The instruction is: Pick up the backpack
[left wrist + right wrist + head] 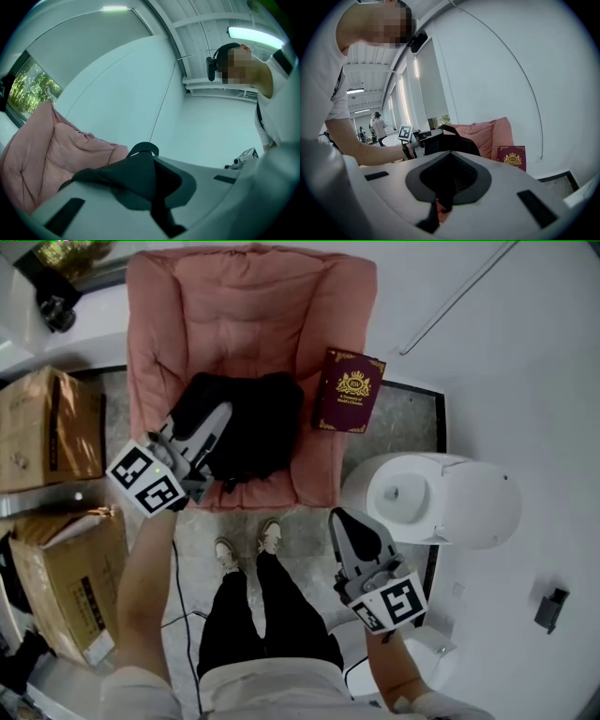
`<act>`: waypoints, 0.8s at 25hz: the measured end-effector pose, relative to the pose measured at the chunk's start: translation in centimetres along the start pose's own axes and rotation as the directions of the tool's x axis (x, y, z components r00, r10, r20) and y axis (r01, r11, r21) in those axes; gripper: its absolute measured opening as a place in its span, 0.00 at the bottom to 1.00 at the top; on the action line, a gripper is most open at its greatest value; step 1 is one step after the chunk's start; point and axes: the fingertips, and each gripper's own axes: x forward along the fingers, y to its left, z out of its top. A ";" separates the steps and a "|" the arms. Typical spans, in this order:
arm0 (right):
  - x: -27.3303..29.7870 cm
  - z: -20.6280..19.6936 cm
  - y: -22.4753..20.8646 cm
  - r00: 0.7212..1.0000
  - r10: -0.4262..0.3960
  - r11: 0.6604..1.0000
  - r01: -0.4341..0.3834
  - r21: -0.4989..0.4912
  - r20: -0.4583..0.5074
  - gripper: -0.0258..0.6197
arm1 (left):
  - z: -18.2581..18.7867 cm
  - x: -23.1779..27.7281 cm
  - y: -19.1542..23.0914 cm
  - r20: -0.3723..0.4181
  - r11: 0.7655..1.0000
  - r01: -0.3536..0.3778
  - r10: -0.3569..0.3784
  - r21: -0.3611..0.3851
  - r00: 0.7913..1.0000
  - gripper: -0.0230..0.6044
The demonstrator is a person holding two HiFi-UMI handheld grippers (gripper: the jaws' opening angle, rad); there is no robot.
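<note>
A pink armchair (244, 306) takes up the top of the head view, with cardboard boxes (47, 427) on the floor to its left and a white round table (469, 502) to its lower right. The black backpack (258, 432) is over the front of the armchair's seat; whether it rests there cannot be told. A maroon book (349, 390) leans on the armchair's right arm, apart from the backpack.

The person's left forearm (145, 587) reaches up and forward from the body, and the left gripper (219, 416) points about level across the backpack's left part. Its jaws are clenched on the backpack's black fabric, which bunches between them with a strap loop just beyond the tips.

The right hand (398, 662) is held low beside the person's leg. The right gripper (345, 518) tilts slightly downward toward the armchair's front right corner, well apart from the backpack, its jaws closed together with nothing between them.
</note>
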 end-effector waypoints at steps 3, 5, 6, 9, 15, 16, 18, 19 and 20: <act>-1.0 0.8 0.4 1.000 -0.015 1.000 0.016 -0.020 0.018 0.07 | 0.7 -0.1 -0.8 -0.019 0.999 -0.011 0.012 0.042 1.000 0.06; -1.7 1.0 0.4 0.999 -0.029 0.999 0.029 -0.032 0.016 0.07 | 1.2 -0.2 -1.1 -0.021 0.997 -0.035 0.037 0.073 0.999 0.06; -2.1 1.2 0.3 0.999 -0.036 0.999 0.037 -0.033 0.015 0.07 | 1.5 -0.3 -1.2 -0.017 0.996 -0.048 0.050 0.081 0.999 0.06; -3.5 1.6 -0.1 0.998 -0.059 0.998 0.059 -0.028 0.016 0.07 | 2.3 -0.4 -1.3 -0.011 0.995 -0.075 0.075 0.060 0.997 0.06; -4.8 3.8 0.7 0.997 -0.059 0.998 0.061 -0.033 0.042 0.07 | 4.3 -0.1 -3.6 -0.039 0.995 -0.065 0.068 0.069 0.997 0.06; -5.0 4.5 0.9 0.997 -0.056 0.998 0.058 -0.038 0.054 0.07 | 4.9 0.1 -4.0 -0.043 0.995 -0.061 0.064 0.083 0.997 0.06; -5.6 5.7 0.9 0.995 -0.054 0.997 0.058 -0.048 0.078 0.07 | 6.1 0.2 -4.9 -0.052 0.993 -0.054 0.060 0.108 0.997 0.06; -6.0 6.2 0.9 0.995 -0.056 0.997 0.061 -0.051 0.088 0.07 | 6.7 0.2 -5.4 -0.054 0.991 -0.054 0.061 0.120 0.997 0.06; -6.4 6.7 0.8 0.994 -0.057 0.997 0.063 -0.055 0.097 0.07 | 7.3 0.1 -5.9 -0.055 0.990 -0.055 0.062 0.131 0.997 0.06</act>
